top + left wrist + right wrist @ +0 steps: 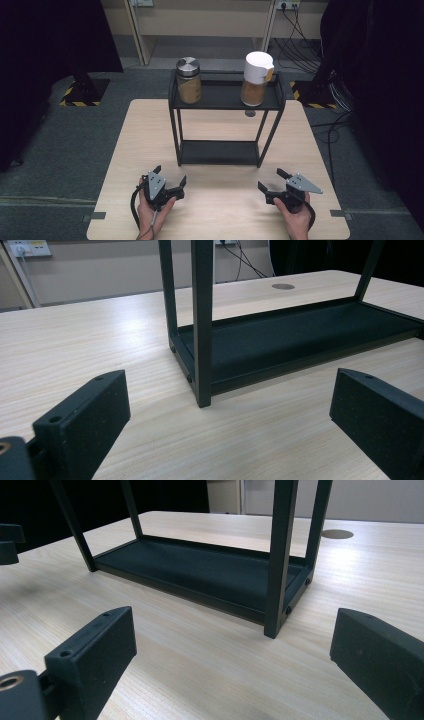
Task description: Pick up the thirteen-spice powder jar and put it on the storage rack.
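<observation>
A light wooden table (215, 135) is seen, with a black two-tier rack (226, 120) standing at its middle. On the top shelf, a steel-lidded jar (188, 80) is set at the left and a white-lidded jar (256, 78) at the right. Near the table's front edge, the left gripper (169, 179) and right gripper (270, 183) are held with jaws spread and nothing between them, well apart from the rack.

Under my fingers (85, 425), matt black and faintly speckled plastic, the surface (90, 340) is pale wood grain with a soft sheen. The rack (226, 95) looks like matt black metal. At upper centre, one glass jar (189, 80) has a brushed metal lid, another (256, 79) a smooth white cap.
</observation>
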Motion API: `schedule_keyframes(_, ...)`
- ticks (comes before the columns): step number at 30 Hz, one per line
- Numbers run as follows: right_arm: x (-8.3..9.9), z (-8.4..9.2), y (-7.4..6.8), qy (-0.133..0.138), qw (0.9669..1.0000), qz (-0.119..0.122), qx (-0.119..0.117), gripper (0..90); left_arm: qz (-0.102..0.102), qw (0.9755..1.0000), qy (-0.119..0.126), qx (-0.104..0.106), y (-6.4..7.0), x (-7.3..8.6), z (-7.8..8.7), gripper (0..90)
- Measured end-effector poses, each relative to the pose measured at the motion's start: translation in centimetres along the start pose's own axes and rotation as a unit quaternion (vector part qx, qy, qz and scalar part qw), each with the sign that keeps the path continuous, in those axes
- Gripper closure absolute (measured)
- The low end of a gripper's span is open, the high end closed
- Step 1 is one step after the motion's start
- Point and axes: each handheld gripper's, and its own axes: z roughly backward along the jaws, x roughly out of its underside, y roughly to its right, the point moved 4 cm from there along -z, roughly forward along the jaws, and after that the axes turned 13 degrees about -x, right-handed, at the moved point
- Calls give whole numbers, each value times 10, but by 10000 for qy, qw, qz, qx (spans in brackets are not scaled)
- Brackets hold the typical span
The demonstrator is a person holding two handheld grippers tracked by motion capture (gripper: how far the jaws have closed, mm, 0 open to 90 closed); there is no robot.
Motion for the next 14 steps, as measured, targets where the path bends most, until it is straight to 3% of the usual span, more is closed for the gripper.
schedule_keyframes(14, 0, 0, 0, 1, 10000, -2, -16, 46, -1, 10000, 7, -4, 0, 0, 0, 20)
